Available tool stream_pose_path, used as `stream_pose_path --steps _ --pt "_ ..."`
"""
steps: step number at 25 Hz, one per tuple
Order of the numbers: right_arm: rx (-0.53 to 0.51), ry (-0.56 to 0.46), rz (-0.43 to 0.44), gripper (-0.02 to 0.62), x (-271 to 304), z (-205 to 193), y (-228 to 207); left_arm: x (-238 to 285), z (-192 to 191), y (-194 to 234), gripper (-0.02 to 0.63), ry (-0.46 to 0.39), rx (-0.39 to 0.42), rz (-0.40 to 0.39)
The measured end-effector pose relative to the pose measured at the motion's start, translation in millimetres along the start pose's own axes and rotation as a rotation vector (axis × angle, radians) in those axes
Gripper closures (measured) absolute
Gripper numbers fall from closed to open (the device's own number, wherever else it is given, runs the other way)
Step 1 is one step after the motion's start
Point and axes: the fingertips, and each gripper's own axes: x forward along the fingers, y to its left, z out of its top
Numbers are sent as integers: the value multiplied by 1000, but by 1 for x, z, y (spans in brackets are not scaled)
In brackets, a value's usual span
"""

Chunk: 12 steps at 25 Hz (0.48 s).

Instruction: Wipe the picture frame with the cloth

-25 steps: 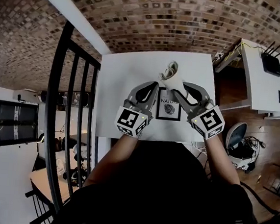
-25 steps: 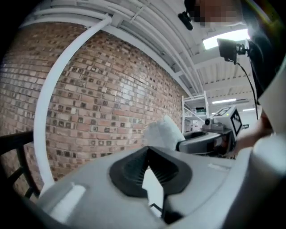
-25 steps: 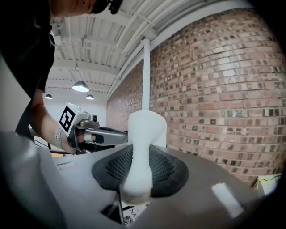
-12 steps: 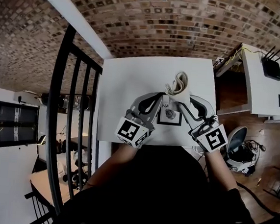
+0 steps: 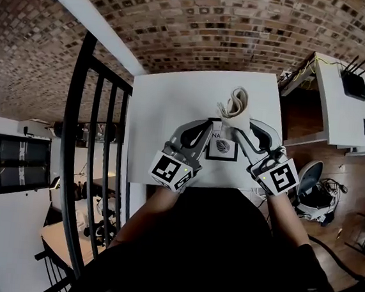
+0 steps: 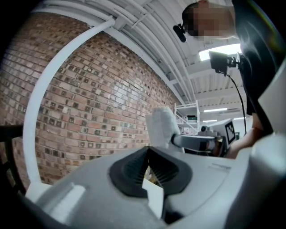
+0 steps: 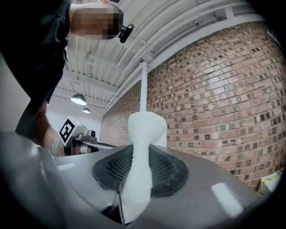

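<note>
A small black picture frame (image 5: 222,150) with a white mat and a leaf print is held over the white table (image 5: 167,102), near its front edge. My left gripper (image 5: 210,131) is shut on the frame's left upper edge; in the left gripper view a thin white edge (image 6: 153,193) shows between its jaws (image 6: 149,172). My right gripper (image 5: 235,129) is shut on a pale folded cloth (image 5: 235,104), which stands up above the frame's top right. The right gripper view shows the cloth (image 7: 142,147) pinched between the jaws (image 7: 134,179), with the left gripper's marker cube (image 7: 66,130) behind.
A black metal railing (image 5: 96,140) runs along the table's left side. To the right stand a white desk with a router (image 5: 354,80) and a chair base with cables (image 5: 312,181) on the floor. A brick wall (image 5: 182,20) lies beyond the table.
Both grippers, with frame and cloth, have drawn a little nearer the table's front edge. The cloth has shifted right, from above the frame's middle to its top right corner.
</note>
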Motion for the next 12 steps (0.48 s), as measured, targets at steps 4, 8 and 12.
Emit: stream_pose_path --steps 4,8,12 --pt "2 0 -1 487 -2 1 1 1 -1 -4 604 7 5 -16" --pt "-4 -10 3 488 -3 -1 1 1 -2 -4 604 8 12 -15" --pt "-8 -6 17 488 -2 0 5 0 -2 -3 604 8 16 -7"
